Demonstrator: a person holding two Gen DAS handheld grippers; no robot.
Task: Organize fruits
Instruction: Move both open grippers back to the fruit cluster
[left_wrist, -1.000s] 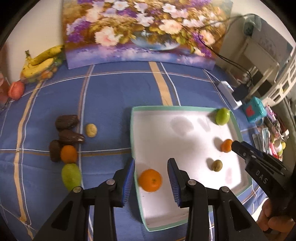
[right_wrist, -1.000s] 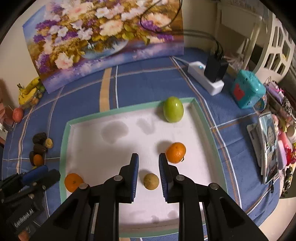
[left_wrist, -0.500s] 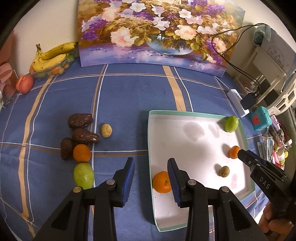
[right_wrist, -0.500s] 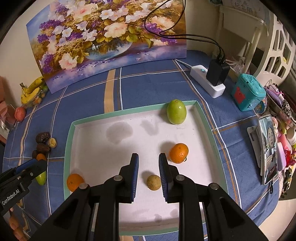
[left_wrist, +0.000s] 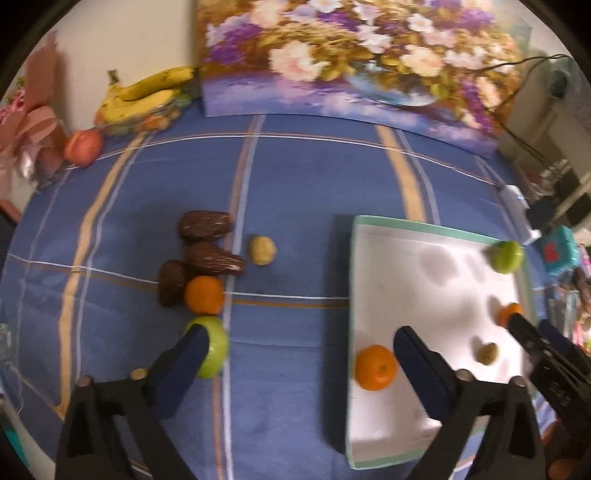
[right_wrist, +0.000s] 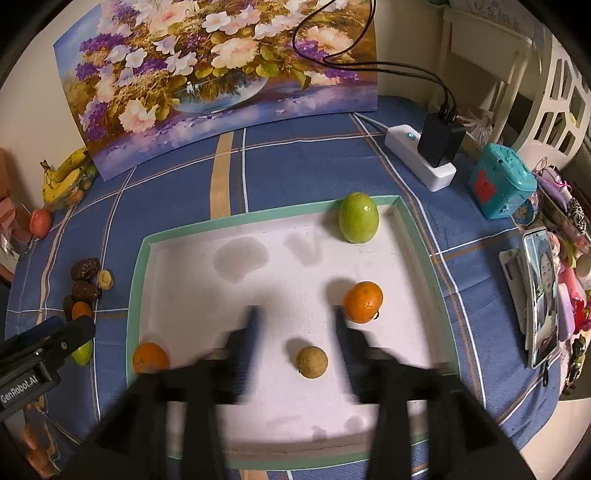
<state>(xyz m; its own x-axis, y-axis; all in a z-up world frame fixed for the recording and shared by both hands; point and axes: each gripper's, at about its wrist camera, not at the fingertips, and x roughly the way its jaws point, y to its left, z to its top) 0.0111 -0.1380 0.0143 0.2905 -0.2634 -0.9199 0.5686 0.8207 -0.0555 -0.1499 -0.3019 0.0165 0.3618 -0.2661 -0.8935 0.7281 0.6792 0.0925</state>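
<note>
Four fruits in the white tray (right_wrist: 177, 236) with the mint-green rim: green fruit (right_wrist: 358, 218) tucked into the far right corner, orange (right_wrist: 363, 301) partway down the right side, small tan fruit (right_wrist: 312, 362) nearer the front, second orange (left_wrist: 375, 367) hard against the near left wall.

Right gripper (right_wrist: 295, 317) hanging over the tray, jaws just been opening, blurred, now apart with the small tan fruit lying loose on the tray floor between them — nothing gripped.

Left gripper (left_wrist: 295, 343) spread wide, jaws just been opening too, straddling the tray's left edge: right finger inside the tray just beside the second orange, left finger out over the cloth in front of a green fruit on the cloth (left_wrist: 212, 345). Nothing clamped.

Still outside the tray on the blue checked tablecloth (left_wrist: 295, 177): a cluster of three dark brown fruits (left_wrist: 205, 225), a third orange (left_wrist: 204, 294) touching them, that green one just below, and a pale tan fruit (left_wrist: 262, 250) a little apart to the right. Further back — bananas (left_wrist: 144, 92) and a red fruit (left_wrist: 83, 147) near the wall.
</note>
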